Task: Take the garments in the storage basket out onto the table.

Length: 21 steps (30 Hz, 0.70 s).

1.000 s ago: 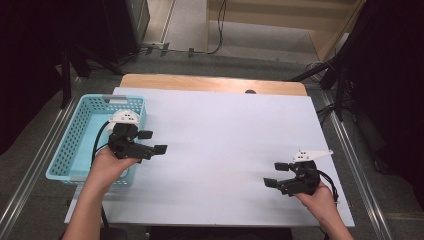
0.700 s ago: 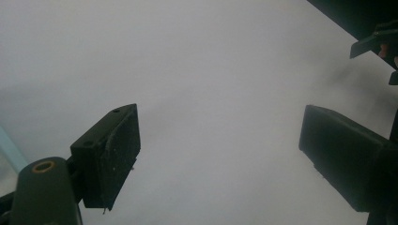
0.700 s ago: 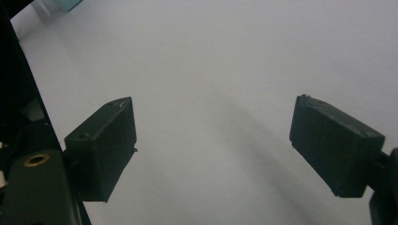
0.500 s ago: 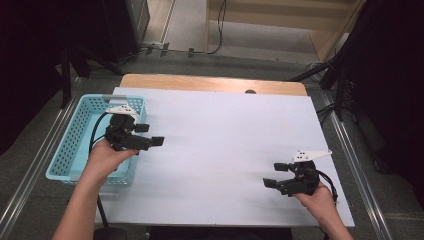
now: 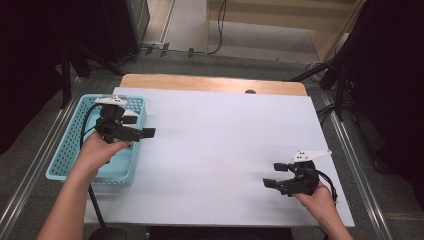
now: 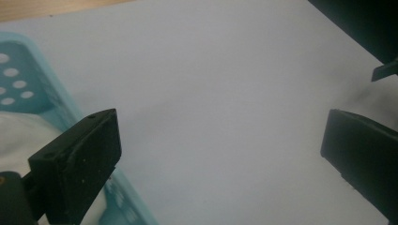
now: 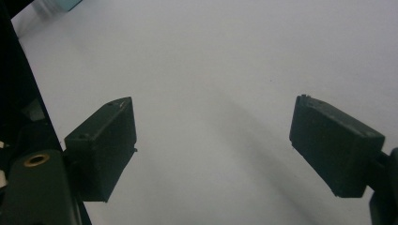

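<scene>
Now my left claw (image 5: 135, 126) hangs over the near-right rim of the turquoise basket (image 5: 65, 150). Its jaws have just been opening, and they stand as wide as they go with nothing between them. Just below and to the left of that claw, inside the basket, lies something white and soft-looking (image 6: 19, 129) (cloth, I would guess, though the left gripper view blurs it). My reading is that the claw has let that piece go into the basket, which is why it sits spread above the rim instead of down among the walls.

My right claw (image 5: 277, 175) waits low over the counter (image 5: 220, 140), well apart from the basket, jaws wide and empty. Ahead of it is bare sheet. I judge it parked there to stay clear of the left hand's work.

As for materials, the basket is thin moulded plastic, rectangular, its walls pierced with rows of round holes. A smooth, matte white sheet covers the counter, and a strip of wood edge (image 5: 210, 82) shows at the far side. Each claw's pads (image 7: 101, 145) are blocky black slabs, slightly scuffed.
</scene>
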### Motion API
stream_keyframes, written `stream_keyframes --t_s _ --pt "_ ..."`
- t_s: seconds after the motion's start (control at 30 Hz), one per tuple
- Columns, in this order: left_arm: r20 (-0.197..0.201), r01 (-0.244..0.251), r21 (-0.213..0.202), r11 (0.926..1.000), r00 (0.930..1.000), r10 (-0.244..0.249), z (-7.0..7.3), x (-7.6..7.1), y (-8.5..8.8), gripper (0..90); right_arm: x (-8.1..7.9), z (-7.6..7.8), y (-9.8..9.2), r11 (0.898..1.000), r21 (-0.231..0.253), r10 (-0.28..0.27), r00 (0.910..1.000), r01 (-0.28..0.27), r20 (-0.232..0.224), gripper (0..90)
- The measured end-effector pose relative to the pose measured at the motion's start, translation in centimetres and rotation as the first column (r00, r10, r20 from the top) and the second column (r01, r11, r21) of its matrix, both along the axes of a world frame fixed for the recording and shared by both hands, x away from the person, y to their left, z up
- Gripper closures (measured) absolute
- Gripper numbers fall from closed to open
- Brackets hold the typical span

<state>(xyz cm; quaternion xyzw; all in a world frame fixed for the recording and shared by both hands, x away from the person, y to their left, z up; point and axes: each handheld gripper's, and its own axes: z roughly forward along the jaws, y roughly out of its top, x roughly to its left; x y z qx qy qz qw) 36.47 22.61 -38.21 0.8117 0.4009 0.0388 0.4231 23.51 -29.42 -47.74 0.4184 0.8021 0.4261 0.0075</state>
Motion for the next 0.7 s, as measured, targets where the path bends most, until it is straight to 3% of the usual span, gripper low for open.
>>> stream_keyframes --t_s 0.7 --pt "0.002 -0.058 0.057 0.9967 0.9983 0.058 0.6 2.0 2.9 0.0 0.0 -0.1 0.1 1.000 -0.001 0.004 1.0000 -0.004 0.000 13.6"
